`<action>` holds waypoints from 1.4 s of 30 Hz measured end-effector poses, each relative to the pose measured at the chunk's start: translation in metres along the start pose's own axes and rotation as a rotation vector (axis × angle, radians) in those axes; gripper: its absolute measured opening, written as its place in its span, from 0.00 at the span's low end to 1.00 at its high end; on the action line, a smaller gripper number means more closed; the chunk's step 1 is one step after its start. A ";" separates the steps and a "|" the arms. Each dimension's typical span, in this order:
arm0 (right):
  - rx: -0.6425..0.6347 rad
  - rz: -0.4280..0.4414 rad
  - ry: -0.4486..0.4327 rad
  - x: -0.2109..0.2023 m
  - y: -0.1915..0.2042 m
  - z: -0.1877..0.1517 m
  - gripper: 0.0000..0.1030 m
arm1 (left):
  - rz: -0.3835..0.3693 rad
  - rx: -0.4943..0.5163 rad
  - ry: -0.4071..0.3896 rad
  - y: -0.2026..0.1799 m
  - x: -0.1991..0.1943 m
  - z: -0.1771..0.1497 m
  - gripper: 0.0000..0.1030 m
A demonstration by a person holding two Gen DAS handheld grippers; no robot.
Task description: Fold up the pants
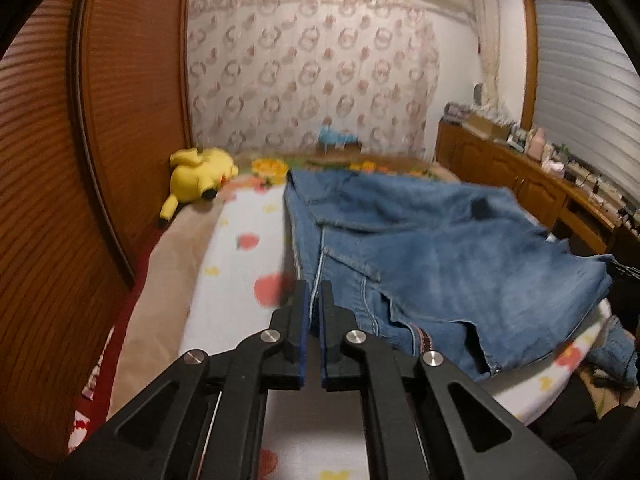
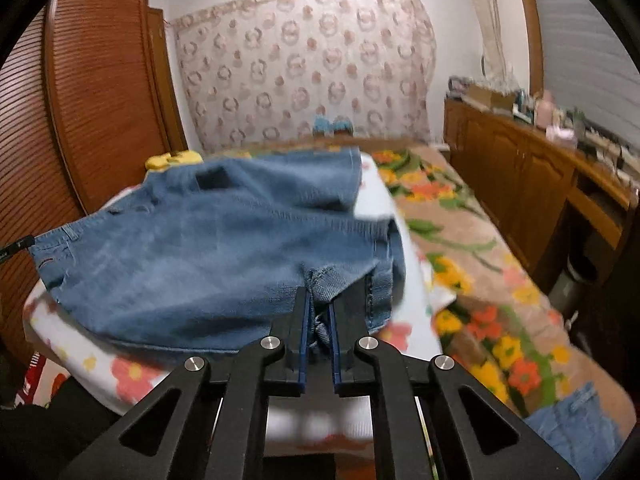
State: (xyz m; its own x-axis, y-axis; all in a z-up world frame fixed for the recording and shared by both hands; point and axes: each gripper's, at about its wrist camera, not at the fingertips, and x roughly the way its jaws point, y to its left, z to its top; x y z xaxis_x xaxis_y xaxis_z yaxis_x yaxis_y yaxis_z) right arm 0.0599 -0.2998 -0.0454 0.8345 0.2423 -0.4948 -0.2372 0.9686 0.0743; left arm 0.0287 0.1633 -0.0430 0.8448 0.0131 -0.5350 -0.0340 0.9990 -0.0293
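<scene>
Blue denim pants (image 1: 432,248) lie spread over a white fruit-print sheet (image 1: 240,256) on the bed; they also show in the right wrist view (image 2: 208,248). My left gripper (image 1: 314,286) is shut on the pants' left edge at a seam. My right gripper (image 2: 319,300) is shut on a bunched hem of the pants at their near right corner. Both edges are held a little above the sheet. The frames are blurred by motion.
A yellow plush toy (image 1: 198,178) lies at the bed's far left by a wooden louvred wardrobe (image 1: 100,140). A floral blanket (image 2: 480,280) covers the bed's right side. A wooden cabinet (image 2: 520,184) with clutter runs along the right wall. More denim (image 2: 580,432) lies at lower right.
</scene>
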 end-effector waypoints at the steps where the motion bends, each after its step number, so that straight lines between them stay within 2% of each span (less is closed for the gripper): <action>1: -0.004 0.000 -0.018 -0.007 0.000 0.004 0.07 | -0.002 0.001 -0.018 -0.002 -0.007 0.004 0.04; 8: -0.012 0.008 -0.109 -0.040 -0.002 0.019 0.07 | -0.009 -0.008 -0.090 0.002 -0.041 0.020 0.04; 18: -0.062 0.044 -0.220 -0.074 0.009 0.012 0.07 | 0.005 -0.023 -0.194 0.011 -0.092 0.034 0.04; 21: -0.078 0.046 -0.243 -0.070 0.007 0.004 0.07 | 0.009 -0.019 -0.211 0.014 -0.098 0.037 0.04; 30: -0.062 0.074 -0.202 -0.040 -0.004 -0.013 0.07 | 0.004 -0.030 -0.131 0.013 -0.058 0.021 0.04; 32: -0.060 0.074 -0.203 -0.037 -0.007 -0.005 0.07 | 0.007 -0.031 -0.121 0.012 -0.047 0.022 0.00; 36: -0.064 0.086 -0.216 -0.023 -0.009 0.013 0.07 | 0.006 -0.034 -0.127 0.011 -0.032 0.036 0.00; 39: -0.082 0.081 -0.209 -0.010 -0.004 0.022 0.07 | -0.007 -0.014 -0.104 0.007 -0.019 0.039 0.00; 42: -0.104 0.076 -0.195 -0.002 0.002 0.019 0.07 | -0.043 -0.035 -0.054 0.011 -0.013 0.032 0.00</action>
State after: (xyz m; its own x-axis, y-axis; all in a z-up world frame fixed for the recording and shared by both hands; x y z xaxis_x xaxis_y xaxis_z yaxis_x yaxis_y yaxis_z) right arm 0.0675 -0.2977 -0.0274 0.8900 0.3305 -0.3142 -0.3449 0.9386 0.0102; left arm 0.0342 0.1756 -0.0091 0.8733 -0.0270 -0.4864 -0.0146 0.9966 -0.0815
